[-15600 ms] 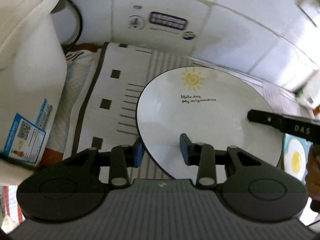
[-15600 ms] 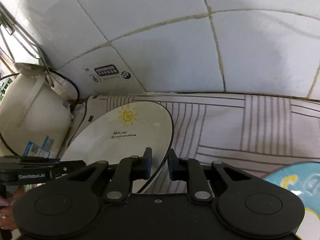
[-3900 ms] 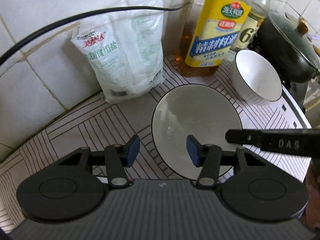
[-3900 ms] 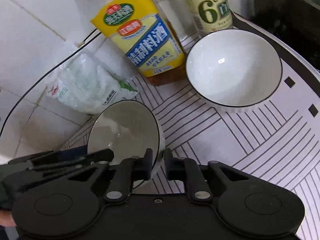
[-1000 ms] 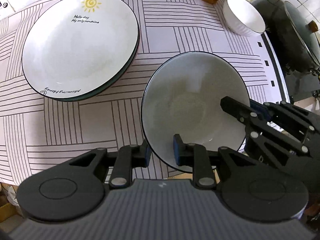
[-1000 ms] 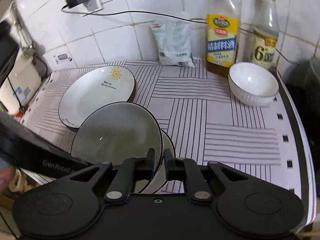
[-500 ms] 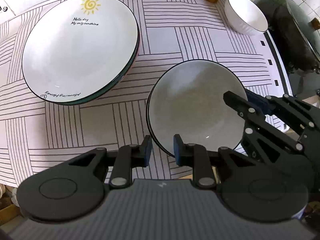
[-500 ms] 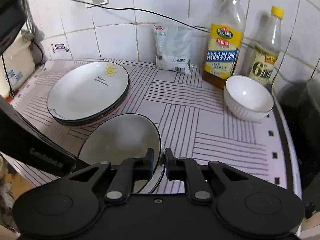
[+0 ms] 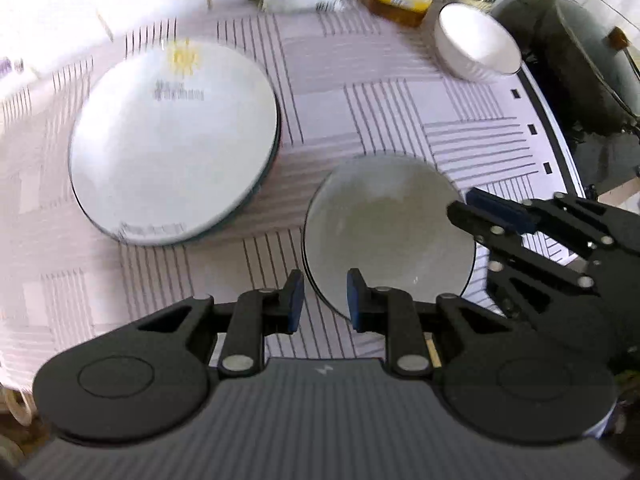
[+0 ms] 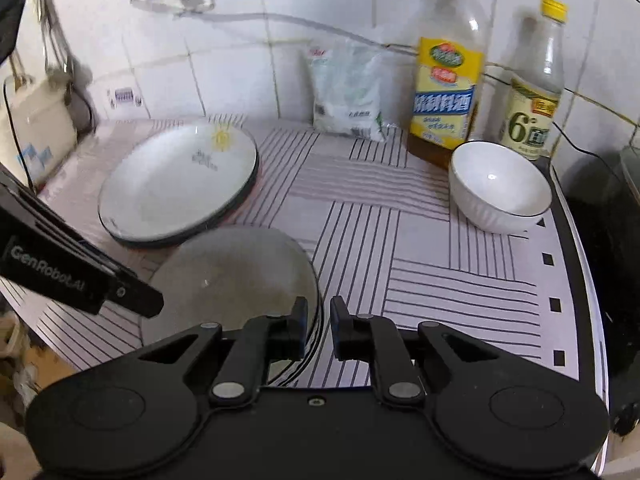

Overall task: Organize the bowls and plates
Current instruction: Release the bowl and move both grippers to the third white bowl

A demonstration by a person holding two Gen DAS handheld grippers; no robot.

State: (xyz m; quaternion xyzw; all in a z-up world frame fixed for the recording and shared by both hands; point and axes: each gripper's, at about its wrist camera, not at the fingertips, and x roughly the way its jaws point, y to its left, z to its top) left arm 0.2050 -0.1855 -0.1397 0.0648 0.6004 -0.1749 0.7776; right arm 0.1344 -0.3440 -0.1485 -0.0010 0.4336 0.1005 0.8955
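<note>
On the striped tabletop (image 9: 328, 80) sat stacked bowls (image 9: 384, 228); left tongs (image 9: 322, 296) and right tongs (image 10: 320, 322), both narrow, straddled the rim without gripping.

"GenRobot.AI" stands in pale letters on the side of the left gripper (image 10: 120, 294). The smaller bottle (image 10: 534, 92) bears a large "6°" on its label. The yellow-labelled bottle (image 10: 448, 80) carries Chinese characters (too blurred to spell out); the plate (image 10: 176, 184) print is probably lettering, unreadable.
</note>
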